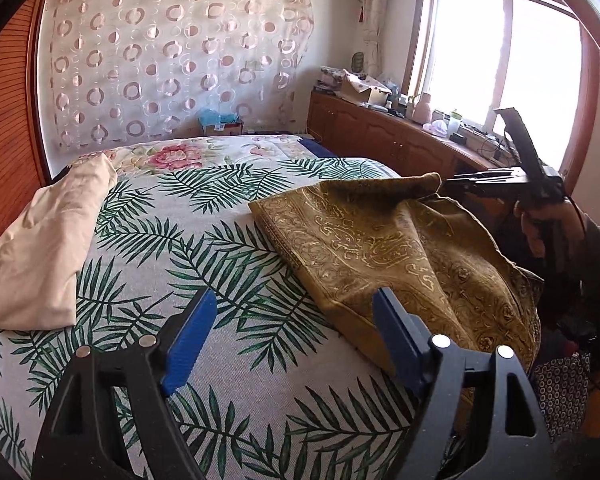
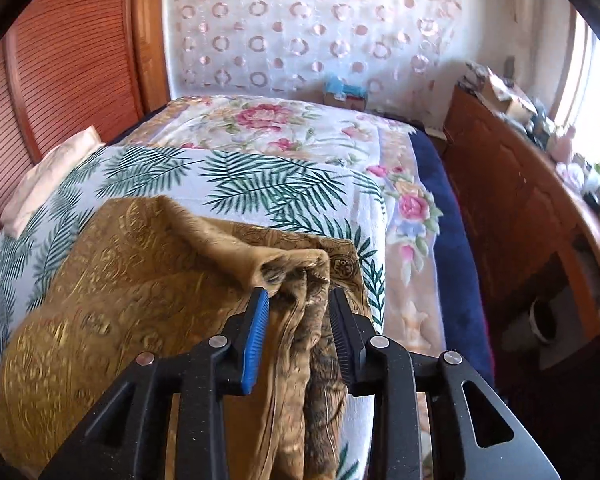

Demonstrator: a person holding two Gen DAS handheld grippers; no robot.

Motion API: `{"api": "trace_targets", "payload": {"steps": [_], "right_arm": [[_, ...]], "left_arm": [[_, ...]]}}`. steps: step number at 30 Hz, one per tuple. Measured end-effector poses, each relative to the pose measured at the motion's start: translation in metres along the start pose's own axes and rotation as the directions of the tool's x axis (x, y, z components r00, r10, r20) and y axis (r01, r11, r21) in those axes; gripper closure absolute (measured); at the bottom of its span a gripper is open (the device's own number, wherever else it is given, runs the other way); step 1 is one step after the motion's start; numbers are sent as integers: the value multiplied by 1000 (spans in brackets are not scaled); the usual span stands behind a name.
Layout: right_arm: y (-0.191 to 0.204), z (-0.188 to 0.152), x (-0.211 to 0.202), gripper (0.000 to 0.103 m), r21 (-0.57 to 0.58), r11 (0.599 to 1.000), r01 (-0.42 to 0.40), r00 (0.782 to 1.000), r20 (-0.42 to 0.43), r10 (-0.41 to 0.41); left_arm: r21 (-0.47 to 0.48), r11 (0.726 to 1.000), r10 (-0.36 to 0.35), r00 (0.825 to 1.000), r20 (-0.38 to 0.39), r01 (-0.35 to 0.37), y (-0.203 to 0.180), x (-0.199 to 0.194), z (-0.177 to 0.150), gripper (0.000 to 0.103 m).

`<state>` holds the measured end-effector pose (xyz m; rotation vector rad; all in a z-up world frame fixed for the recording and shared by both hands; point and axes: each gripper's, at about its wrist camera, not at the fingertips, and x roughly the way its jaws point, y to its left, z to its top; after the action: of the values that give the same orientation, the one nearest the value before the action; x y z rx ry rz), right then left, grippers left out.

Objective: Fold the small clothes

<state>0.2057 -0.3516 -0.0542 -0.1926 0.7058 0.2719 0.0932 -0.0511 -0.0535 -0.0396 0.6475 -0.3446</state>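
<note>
A gold-brown patterned cloth [image 1: 360, 240] lies part folded on the palm-leaf bedsheet [image 1: 220, 360], near the bed's right edge. My left gripper [image 1: 294, 296] hangs open over the sheet with nothing between its fingers, and its right pad stands just beside the cloth's near edge. My right gripper [image 2: 299, 294] stands a little open with a bunched corner of the cloth [image 2: 120, 280] lying loosely between its pads. From the left wrist view, the right gripper [image 1: 444, 184] is at the cloth's raised far corner, held by a person's hand [image 1: 540, 232].
A folded cream garment [image 1: 48, 240] lies at the bed's left side by the wooden slatted panel [image 1: 4, 140]. A floral quilt [image 1: 172, 156] covers the far end of the bed. A cluttered wooden cabinet [image 1: 380, 136] runs under the window on the right.
</note>
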Motion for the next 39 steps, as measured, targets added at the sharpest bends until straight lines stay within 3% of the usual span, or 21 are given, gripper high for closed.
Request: {"api": "trace_targets", "payload": {"steps": [6, 13, 17, 18, 19, 20, 21, 23, 28, 31, 35, 39], "right_arm": [[-5, -4, 12, 53, -36, 999, -6, 1000, 3, 7], [-6, 19, 47, 52, -98, 995, 17, 1000, -9, -18], [-5, 26, 64, 52, -124, 991, -53, 998, -24, 51], [-7, 28, 66, 55, -110, 990, -91, 996, -26, 88], [-11, 30, 68, 67, -97, 989, -113, 994, -20, 112], [-15, 32, 70, 87, -86, 987, -132, 991, -15, 132], [-20, 34, 71, 96, -70, 988, -137, 991, -13, 136], [-34, 36, 73, 96, -12, 994, -109, 994, -20, 109], [-66, 32, 72, 96, 101, 994, -26, 998, -53, 32], [-69, 22, 49, 96, 116, 992, -51, 999, 8, 51], [-54, -2, 11, 74, 78, 995, -56, 997, 56, 51], [-30, -39, -28, 73, 46, 997, -55, 996, 73, 52]], "left_arm": [[2, 1000, 3, 1000, -27, -3, 0, 18, 16, 22], [41, 999, 1, 999, -37, 0, -4, 38, 36, 22], [55, 998, 5, 999, -54, -2, -7, 53, 41, 22], [55, 998, 6, 998, -60, -3, -6, 56, 42, 22], [53, 999, 8, 998, -67, -4, -6, 60, 42, 22], [48, 999, 9, 997, -76, -6, -5, 63, 42, 22], [46, 999, 9, 997, -80, -5, -5, 66, 43, 22], [41, 999, 6, 996, -90, -2, -5, 69, 43, 22], [29, 1000, 4, 995, -95, -1, -5, 69, 41, 22], [25, 1000, 2, 996, -85, 0, -6, 63, 41, 22], [32, 999, 10, 998, -61, -8, -11, 47, 39, 22], [30, 1000, 7, 999, -40, -6, -16, 31, 36, 22]]}}
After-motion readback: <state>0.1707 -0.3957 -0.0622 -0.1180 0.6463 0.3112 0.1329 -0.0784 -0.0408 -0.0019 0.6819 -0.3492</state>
